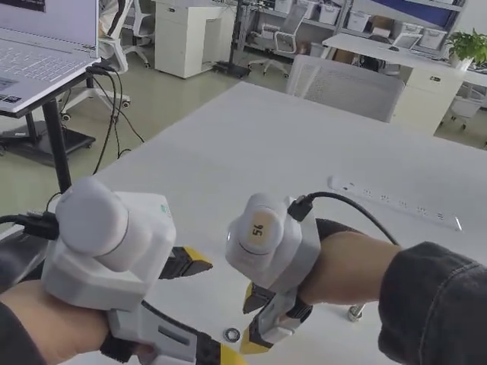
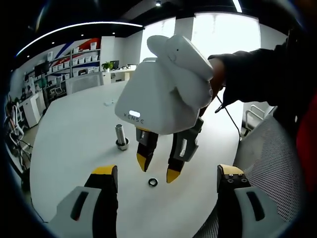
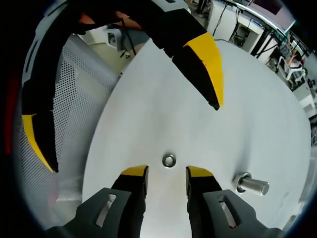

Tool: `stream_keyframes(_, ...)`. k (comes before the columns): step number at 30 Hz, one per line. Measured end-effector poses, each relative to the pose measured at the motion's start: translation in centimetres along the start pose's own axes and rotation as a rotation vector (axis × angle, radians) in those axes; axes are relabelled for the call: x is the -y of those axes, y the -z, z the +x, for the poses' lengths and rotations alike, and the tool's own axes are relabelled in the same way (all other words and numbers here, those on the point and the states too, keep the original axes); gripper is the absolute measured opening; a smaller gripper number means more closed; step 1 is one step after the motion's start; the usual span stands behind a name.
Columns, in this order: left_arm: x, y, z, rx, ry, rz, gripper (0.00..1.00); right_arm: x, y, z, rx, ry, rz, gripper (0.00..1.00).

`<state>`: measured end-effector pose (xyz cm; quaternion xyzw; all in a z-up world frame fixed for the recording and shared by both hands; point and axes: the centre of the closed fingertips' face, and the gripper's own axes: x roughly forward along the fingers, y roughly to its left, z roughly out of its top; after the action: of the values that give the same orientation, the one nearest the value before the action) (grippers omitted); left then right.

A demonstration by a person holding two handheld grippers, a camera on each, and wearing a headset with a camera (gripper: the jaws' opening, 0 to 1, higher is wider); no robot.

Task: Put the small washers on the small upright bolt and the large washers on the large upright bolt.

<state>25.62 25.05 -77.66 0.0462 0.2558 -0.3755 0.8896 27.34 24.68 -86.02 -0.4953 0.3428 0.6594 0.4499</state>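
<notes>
White table, silver washer, yellow-tipped black fingers

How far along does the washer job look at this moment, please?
Nothing looks done yet: the upright bolt carries nothing I can make out. In hand: the open right gripper hovers over a loose washer lying flat on the table, not yet gripped. Left: picking it up and threading it onto the matching bolt.

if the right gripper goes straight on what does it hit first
Probably the washer lying on the table, just ahead of the right gripper and centred between its open jaws, though depth is unclear.
</notes>
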Motion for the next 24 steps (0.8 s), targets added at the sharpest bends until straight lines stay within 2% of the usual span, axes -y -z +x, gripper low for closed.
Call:
stream_keyframes(11, 0.1, 0.7, -0.2, 0.006, -0.014, -0.024, 0.82, -0.1, -0.3, 1.3, -0.024, -0.012, -0.041, 0.27)
stream_keyframes(24, 0.6, 1.2, 0.1, -0.005, -0.008, -0.026, 0.82, -0.3, 0.1, 1.7, -0.046, -0.01, -0.063, 0.22)
